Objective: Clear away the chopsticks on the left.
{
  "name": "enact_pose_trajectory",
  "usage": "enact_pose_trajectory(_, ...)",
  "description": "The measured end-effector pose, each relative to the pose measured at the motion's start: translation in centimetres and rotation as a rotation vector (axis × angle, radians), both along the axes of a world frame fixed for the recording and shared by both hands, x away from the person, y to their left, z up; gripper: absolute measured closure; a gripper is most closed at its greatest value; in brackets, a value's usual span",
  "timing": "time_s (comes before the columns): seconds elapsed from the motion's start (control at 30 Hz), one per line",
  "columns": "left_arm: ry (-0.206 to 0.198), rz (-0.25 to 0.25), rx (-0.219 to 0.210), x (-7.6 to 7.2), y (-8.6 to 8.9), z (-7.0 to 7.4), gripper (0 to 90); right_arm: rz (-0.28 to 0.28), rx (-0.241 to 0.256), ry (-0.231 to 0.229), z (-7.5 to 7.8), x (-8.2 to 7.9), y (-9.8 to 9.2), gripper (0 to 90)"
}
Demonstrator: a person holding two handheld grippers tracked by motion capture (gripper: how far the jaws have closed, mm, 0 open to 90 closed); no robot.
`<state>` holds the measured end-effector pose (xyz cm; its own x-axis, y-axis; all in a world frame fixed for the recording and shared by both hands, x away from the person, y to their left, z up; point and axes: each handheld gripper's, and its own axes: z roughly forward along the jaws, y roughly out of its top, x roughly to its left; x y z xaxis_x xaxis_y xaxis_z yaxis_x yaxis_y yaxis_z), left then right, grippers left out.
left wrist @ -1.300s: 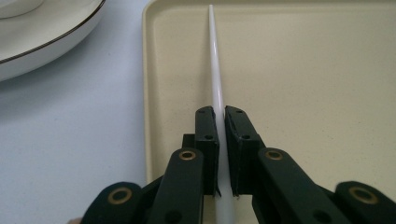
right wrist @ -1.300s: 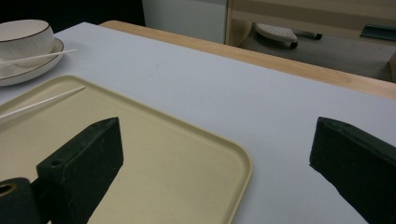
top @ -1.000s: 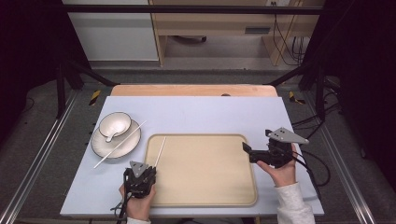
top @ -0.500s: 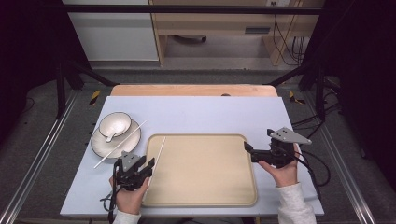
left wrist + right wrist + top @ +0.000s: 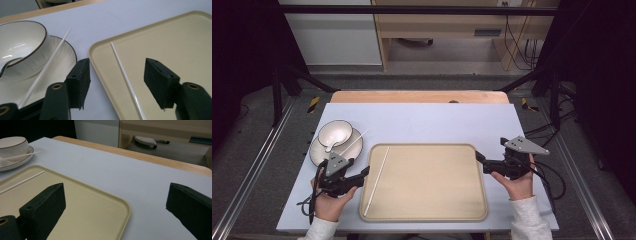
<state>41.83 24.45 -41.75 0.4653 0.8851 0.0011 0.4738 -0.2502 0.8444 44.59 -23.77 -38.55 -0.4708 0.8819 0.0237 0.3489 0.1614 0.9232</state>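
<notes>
Left gripper view: left gripper (image 5: 117,82) spread, empty, astride white chopstick (image 5: 126,77) on tray (image 5: 180,42), seemingly untouched.

Left gripper (image 5: 363,173) jaws wide apart; right gripper (image 5: 479,157) likewise, both hand-held

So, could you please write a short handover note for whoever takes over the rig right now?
Left gripper: open, holding nothing, at the left edge of the tray, jaws either side of that rim in the left gripper view.
Right gripper: open, holding nothing, at the tray's right edge.
One white chopstick lies inside the tray along its left side. The other chopstick rests across the plate, beside the bowl that sits on it; a spoon is in the bowl.
Done, apparently: one chopstick in the tray.
Probably left: the second chopstick, perhaps the dishes.
</notes>
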Motion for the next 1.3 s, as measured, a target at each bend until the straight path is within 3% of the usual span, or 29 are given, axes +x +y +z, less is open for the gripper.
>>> enact_pose_trajectory(0.33, 0.022, 0.032, 0.033, -0.1, 3.9, -1.1, 29.8, 0.005, -0.021, 0.014, -0.4, 0.2, 0.3, 2.7)
enact_pose_trajectory(0.37, 0.022, 0.044, 0.024, 0.0, 4.2, -1.1, 29.2, 0.008, -0.025, 0.018, -0.5, 0.3, 0.4, 2.7)
enact_pose_trajectory(0.63, 0.049, 0.071, 0.069, 1.5, 6.3, -1.4, 28.5, 0.008, -0.029, 0.021, -0.6, 0.4, 0.5, 2.8)
enact_pose_trajectory(0.73, 0.057, 0.099, 0.080, 2.5, 7.1, -1.3, 31.0, 0.008, -0.029, 0.023, -0.7, 0.4, 0.6, 2.9)
enact_pose_trajectory(0.9, 0.083, 0.102, 0.120, 4.0, 7.8, -1.8, 34.1, 0.008, -0.033, 0.029, -0.8, 0.5, 0.7, 2.9)
enact_pose_trajectory(1.3, 0.168, 0.061, 0.181, 7.2, 8.1, -3.3, 52.9, 0.011, -0.042, 0.035, -1.0, 0.7, 1.0, 2.9)
